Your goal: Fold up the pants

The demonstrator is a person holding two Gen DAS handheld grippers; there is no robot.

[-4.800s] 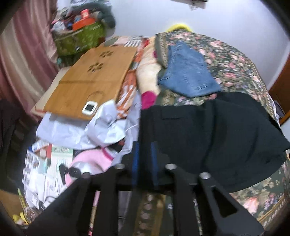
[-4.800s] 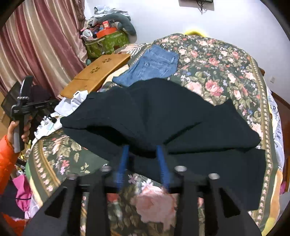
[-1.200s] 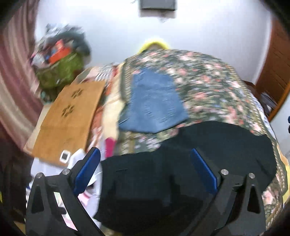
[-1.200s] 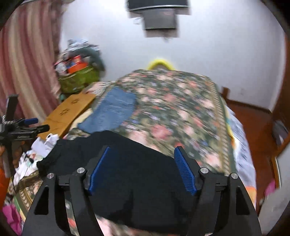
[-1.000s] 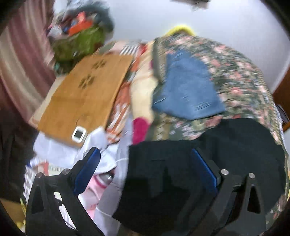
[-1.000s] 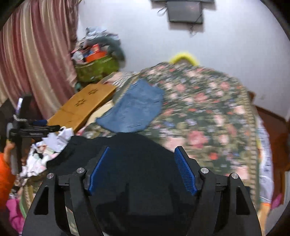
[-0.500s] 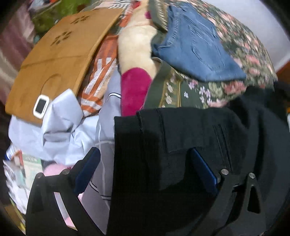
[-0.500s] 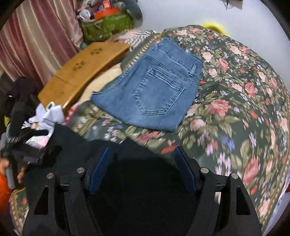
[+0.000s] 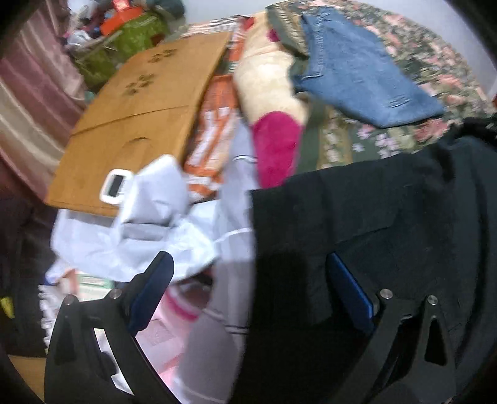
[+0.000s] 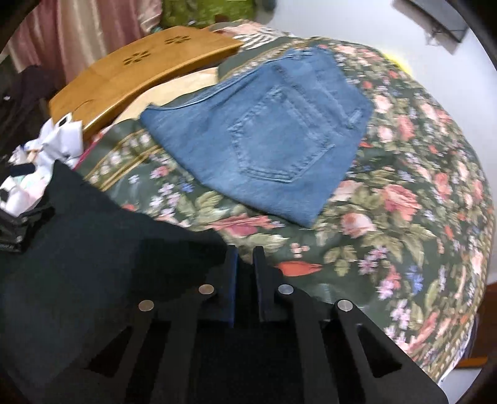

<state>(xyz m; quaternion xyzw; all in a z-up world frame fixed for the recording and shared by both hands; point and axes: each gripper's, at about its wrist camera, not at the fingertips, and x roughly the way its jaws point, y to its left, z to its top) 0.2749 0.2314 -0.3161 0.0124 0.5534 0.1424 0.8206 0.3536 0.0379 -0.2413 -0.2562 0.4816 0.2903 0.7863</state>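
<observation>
Right gripper (image 10: 245, 258): jaws have just been closing and now stand clenched, blue pads nearly together. They sit at the far edge of the black pants (image 10: 93, 264); whether a fold of the dark cloth is pinched between the pads cannot be told, since the gap is dark.

Left gripper (image 9: 248, 279): released, blue pads spread wide. The side edge of the black pants (image 9: 372, 217) runs down between the two pads, so the right-hand pad sits over black cloth and the left-hand pad over pale clutter. No pad visibly presses on the fabric.

Black pants: spread on the near part of the bed, covering the floral bedspread (image 10: 403, 202) at its near left corner and reaching to the bed's left edge.

Beyond the pants, farther up the bed: folded blue jeans (image 10: 273, 133), back pocket up, lying flat on the bedspread, apart from the black cloth.

Off the bed's left edge: crumpled white plastic bag (image 9: 149, 223), a magenta and cream bundle (image 9: 273, 124), and a wooden lap desk (image 9: 149, 112) with flower cut-outs. A small white device (image 9: 113, 186) rests at the lap desk's near edge, touching the bag.

Farthest: pink striped curtain (image 10: 93, 28) and a green bag (image 9: 136, 40) against the wall.
</observation>
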